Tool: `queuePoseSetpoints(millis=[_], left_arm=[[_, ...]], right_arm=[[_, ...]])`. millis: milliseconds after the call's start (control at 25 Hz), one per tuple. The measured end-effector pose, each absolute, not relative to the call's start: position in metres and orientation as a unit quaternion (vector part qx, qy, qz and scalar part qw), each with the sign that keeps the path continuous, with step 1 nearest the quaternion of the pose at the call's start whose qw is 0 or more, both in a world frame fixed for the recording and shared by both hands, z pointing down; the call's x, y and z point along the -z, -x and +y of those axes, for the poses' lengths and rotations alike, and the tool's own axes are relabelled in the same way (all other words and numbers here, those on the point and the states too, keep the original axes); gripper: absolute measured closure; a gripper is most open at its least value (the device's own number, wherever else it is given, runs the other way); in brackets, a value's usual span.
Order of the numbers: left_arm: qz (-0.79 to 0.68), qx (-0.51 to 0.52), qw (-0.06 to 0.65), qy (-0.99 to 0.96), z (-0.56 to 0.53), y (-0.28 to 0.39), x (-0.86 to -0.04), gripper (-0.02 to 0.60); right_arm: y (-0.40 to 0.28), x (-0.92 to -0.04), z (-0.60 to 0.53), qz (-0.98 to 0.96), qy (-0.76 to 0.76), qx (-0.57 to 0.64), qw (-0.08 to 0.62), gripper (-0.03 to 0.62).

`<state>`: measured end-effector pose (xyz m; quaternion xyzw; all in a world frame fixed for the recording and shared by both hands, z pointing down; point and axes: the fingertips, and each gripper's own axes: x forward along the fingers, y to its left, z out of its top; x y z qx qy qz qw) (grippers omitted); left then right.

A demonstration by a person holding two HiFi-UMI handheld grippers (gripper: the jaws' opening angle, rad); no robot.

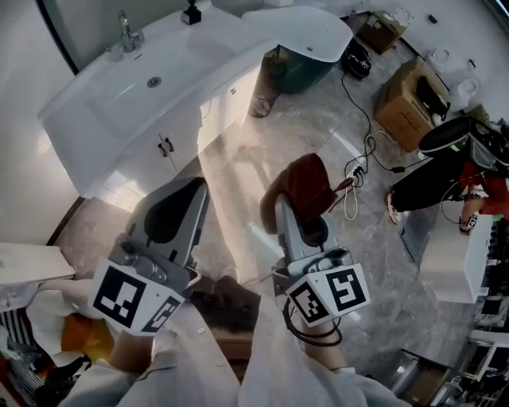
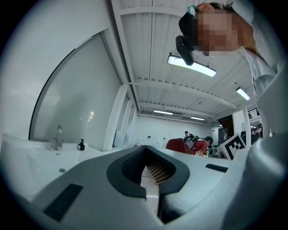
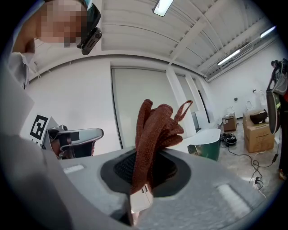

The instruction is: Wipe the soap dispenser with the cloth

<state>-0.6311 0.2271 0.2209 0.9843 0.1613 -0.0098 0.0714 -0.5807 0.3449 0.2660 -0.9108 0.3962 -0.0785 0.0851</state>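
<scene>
Two grippers hover over the grey marbled floor [image 1: 302,135]. The left gripper [image 1: 188,197] is clenched on nothing. The right gripper [image 1: 288,213] grasps the one rust-brown cloth [image 1: 306,184], which stands up from its jaws. The one black soap dispenser [image 1: 191,13] sits far off on the white vanity counter [image 1: 95,99], right of its single faucet [image 1: 127,33].

White vanity counter [image 1: 75,107]: faucet [image 1: 127,33], black soap dispenser [image 1: 192,12] on top.

head cam steep down; left gripper [image 1: 193,189] cam upward; share sink [image 1: 119,95]
</scene>
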Motion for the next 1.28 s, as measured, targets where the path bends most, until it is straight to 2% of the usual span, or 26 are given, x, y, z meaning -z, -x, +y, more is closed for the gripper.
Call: queuePoseSetpoints(millis=[440,760,1280], left_arm=[[0.181,0.021,0.058,-0.981,0.285,0.624,-0.211,0.577],[0.186,0.028,0.080,-0.979,0.300,0.616,-0.214,0.577],[0.218,0.035,0.080,-0.972,0.314,0.558,-0.220,0.577]], right_arm=[[0.572,-0.262,0.402,0.387,0.915,0.067,0.095,0.539],[0.569,-0.263,0.428,0.368,0.924,0.061,0.089,0.539],[0.522,-0.267,0.442,0.339,0.935,0.060,0.081,0.539]])
